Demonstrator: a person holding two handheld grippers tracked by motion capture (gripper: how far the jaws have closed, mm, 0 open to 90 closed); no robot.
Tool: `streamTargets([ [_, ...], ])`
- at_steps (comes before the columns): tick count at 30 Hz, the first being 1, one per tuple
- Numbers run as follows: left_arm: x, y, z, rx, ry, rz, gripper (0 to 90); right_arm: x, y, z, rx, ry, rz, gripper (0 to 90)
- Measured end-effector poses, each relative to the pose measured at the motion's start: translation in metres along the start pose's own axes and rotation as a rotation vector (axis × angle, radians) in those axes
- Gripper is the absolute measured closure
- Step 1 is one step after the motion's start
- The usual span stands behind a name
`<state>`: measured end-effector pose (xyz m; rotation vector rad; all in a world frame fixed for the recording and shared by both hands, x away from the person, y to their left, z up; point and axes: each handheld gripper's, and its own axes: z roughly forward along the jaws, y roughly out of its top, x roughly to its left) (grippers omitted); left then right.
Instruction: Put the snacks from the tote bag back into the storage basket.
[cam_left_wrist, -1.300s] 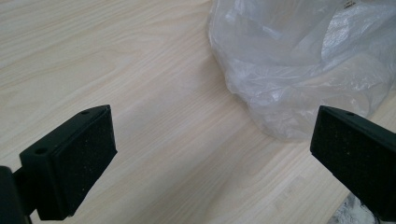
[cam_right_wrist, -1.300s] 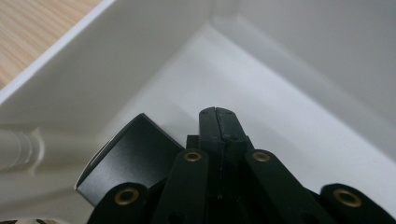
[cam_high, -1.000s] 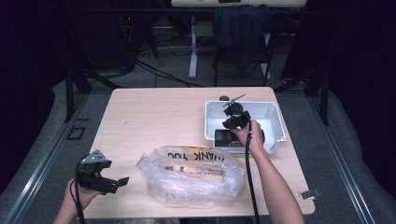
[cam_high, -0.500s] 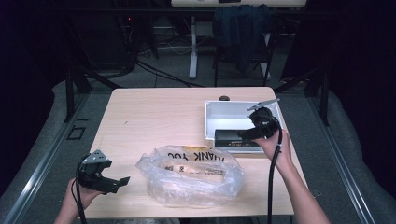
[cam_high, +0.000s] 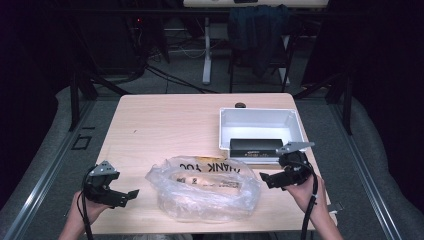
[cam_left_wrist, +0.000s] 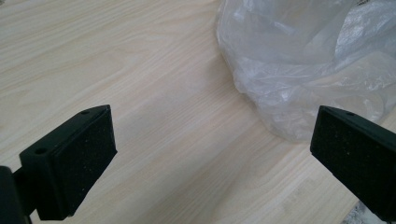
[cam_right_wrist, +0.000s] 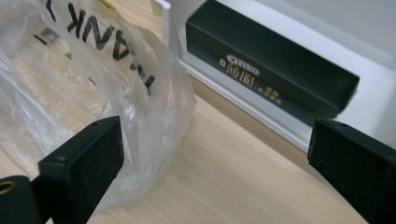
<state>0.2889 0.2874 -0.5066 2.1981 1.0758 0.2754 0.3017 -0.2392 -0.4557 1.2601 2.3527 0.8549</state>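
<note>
A clear plastic bag (cam_high: 202, 192) printed THANK YOU lies at the table's front middle with packets inside. A black Oreo box (cam_high: 256, 147) lies along the near wall of a white tray (cam_high: 260, 122). My right gripper (cam_high: 264, 177) hovers just in front of the tray, pointing left at the bag's right end. Its jaws have just been opening and stand open with nothing between them. In the right gripper view the bag (cam_right_wrist: 93, 93) is at the left and the box (cam_right_wrist: 266, 70) in the tray (cam_right_wrist: 373, 74) ahead. My left gripper (cam_high: 131, 194) is open, facing the bag (cam_left_wrist: 303, 65).
A small dark object (cam_high: 240, 105) sits on the table just behind the tray. Bare wood table (cam_high: 160, 130) stretches across the back left. Beyond the table's far edge stand dark stands, cables and a chair.
My right gripper came out of the tray, moving right and then toward the front edge, and its jaws opened. The black box stays in the tray. The left gripper kept still.
</note>
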Motion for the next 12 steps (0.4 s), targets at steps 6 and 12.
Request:
streamTargets([
  [6, -0.002, 0.001, 0.004, 0.004, 0.002, 0.001, 0.0, 0.006, -0.032, 0.009, 0.017, -0.003, 0.016, 0.0],
  [12, -0.001, 0.002, 0.007, 0.016, 0.003, 0.005, 0.0, 0.007, -0.037, 0.014, 0.033, -0.011, -0.004, 0.0],
])
